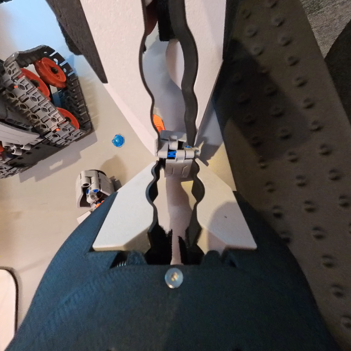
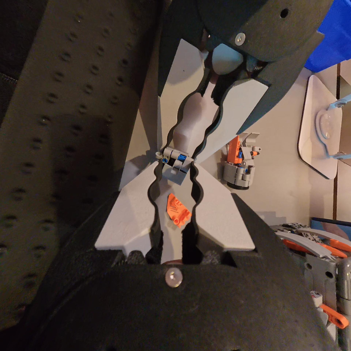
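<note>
My left gripper (image 1: 175, 165), frame centre of its view, is clenched on one end of a small grey brick assembly (image 1: 175, 152) with blue pins; my right gripper (image 2: 175, 171) is clamped on the other end, tip to tip, so the piece is braced from both sides, off the table (image 1: 47, 218). Below in the right view, an orange panel piece (image 2: 177, 209) lies loose. Farther, left of centre in the left view: a grey sub-assembly (image 1: 93, 187), a blue round stud (image 1: 118, 141), then a tracked vehicle build (image 1: 38, 106) at upper left. A perforated dark panel (image 1: 284, 133) flanks right.
</note>
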The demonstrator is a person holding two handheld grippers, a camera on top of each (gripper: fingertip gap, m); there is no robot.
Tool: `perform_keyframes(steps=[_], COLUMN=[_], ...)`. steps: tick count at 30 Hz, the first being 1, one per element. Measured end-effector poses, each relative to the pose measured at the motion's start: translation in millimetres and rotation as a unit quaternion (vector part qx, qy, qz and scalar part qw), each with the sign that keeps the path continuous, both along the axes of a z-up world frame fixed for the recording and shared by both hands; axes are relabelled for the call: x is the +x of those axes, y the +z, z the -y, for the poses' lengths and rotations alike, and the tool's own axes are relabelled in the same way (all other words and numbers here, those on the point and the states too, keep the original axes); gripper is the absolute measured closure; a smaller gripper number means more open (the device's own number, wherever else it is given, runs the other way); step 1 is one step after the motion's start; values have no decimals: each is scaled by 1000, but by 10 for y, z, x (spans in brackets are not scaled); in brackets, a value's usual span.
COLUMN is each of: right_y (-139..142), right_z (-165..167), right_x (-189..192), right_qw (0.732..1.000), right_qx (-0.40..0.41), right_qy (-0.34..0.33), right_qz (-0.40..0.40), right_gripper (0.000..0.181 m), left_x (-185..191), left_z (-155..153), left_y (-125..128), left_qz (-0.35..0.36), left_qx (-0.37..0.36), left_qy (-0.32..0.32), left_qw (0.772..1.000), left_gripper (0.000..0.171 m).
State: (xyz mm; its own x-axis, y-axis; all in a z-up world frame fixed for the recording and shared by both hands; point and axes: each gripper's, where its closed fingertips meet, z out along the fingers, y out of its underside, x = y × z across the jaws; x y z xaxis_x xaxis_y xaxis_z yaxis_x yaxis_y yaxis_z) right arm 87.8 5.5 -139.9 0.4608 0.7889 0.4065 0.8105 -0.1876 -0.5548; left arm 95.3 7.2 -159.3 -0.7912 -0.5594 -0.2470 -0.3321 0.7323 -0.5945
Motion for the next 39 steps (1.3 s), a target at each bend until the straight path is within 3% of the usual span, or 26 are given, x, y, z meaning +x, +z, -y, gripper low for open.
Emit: perform_keyframes(steps=[10, 12, 15, 22, 33, 39], right_y=[-29, -92, -44, -46, -50, -39], right_z=[18, 35, 30, 44, 89, 130], right_x=[37, 41, 47, 7, -59, -99], right_qw=[998, 998, 997, 998, 998, 995], right_qx=[-33, -37, -26, -13, -18, -30], right_qy=[-3, -5, -8, 5, 34, 47], right_qz=[-57, -51, -69, -62, -40, -80], right_gripper=[155, 158, 158, 158, 159, 160], left_x=[30, 30, 13, -24, -86, -135], left_z=[41, 54, 72, 89, 151, 187], left_y=[26, 48, 48, 44, 30, 30], left_qz=[14, 20, 29, 34, -22, -42], left_qx=[-44, -44, -50, -53, -95, -125], left_qy=[14, 16, 13, 10, -28, -48], left_qw=[999, 999, 998, 998, 995, 990], left_gripper=[140, 127, 141, 141, 142, 142])
